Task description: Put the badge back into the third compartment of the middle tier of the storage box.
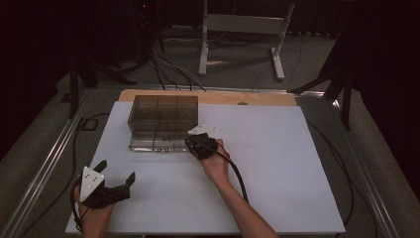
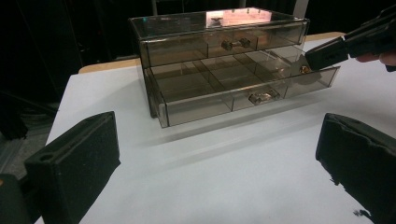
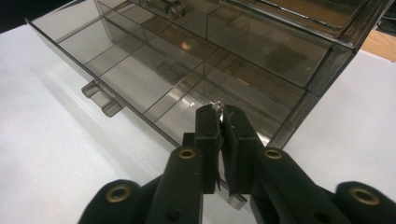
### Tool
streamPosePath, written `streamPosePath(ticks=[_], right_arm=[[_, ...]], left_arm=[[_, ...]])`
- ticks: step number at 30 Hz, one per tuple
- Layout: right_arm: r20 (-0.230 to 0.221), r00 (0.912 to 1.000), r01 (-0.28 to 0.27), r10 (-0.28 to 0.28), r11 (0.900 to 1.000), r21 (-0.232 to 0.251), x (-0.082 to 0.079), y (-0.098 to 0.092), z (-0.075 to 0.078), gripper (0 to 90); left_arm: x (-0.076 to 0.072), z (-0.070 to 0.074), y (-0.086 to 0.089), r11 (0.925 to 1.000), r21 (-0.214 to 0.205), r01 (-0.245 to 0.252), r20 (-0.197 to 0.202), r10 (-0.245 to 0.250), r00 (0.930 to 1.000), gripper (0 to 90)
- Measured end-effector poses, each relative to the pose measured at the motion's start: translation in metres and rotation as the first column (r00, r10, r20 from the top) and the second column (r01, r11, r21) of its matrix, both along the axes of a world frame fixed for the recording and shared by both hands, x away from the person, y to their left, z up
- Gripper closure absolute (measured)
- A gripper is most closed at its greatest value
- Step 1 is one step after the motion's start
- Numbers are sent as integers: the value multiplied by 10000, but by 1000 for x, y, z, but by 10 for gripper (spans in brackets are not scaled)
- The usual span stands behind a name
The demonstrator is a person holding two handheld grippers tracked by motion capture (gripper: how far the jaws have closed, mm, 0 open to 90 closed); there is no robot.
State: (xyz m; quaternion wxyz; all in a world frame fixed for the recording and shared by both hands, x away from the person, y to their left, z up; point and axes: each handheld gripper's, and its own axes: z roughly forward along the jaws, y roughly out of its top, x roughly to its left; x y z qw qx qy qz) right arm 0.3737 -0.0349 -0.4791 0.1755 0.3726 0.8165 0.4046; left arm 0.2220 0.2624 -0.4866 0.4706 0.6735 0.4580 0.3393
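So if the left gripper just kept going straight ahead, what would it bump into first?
Probably the front of the pulled-out lower drawer of the clear drawer box. The left gripper has bare white table before it until then.

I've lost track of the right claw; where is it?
High view: right claw sits mid-table at the front right corner of the smoky drawer box, over its pulled-out lower drawer.

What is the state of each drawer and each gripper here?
Lower drawer: pulled partly out; the compartments that show look empty.
Upper drawer: pushed in, closed.
Left gripper: open, jaws wide apart, hovering over the white board, away from the organizer.
Right gripper: shut on something small and shiny, over the lower drawer's right-hand corner.
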Motion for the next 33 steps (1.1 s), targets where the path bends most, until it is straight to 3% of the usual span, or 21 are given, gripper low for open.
streamPosePath(ticks=[10, 11, 16, 29, 33], right_arm=[[-57, 9998, -163, 165, 9988, 468, 0, -2, 3, 638], [-34, 9999, -157, 160, 9981, 599, 0, -4, 4, 584], [92, 9999, -135, 127, 9953, 958, 1, -10, 9, 506], [94, 9983, 563, -572, 9956, 754, -3, -34, 21, 210], [85, 9967, 795, -803, 9943, 710, -5, -43, 25, 155]], left_arm=[[1, 0, -1, 10000, -17, -1, 4, 1, 10000, 6], [1, 0, -1, 10000, -18, 2, 4, -2, 10000, 6], [1, 0, -1, 10000, -32, 12, -15, -13, 10000, 6], [2, -1, -1, 10000, -43, 9, -53, -9, 10000, 6], [2, -1, -1, 10000, -43, 6, -54, -6, 10000, 6]])
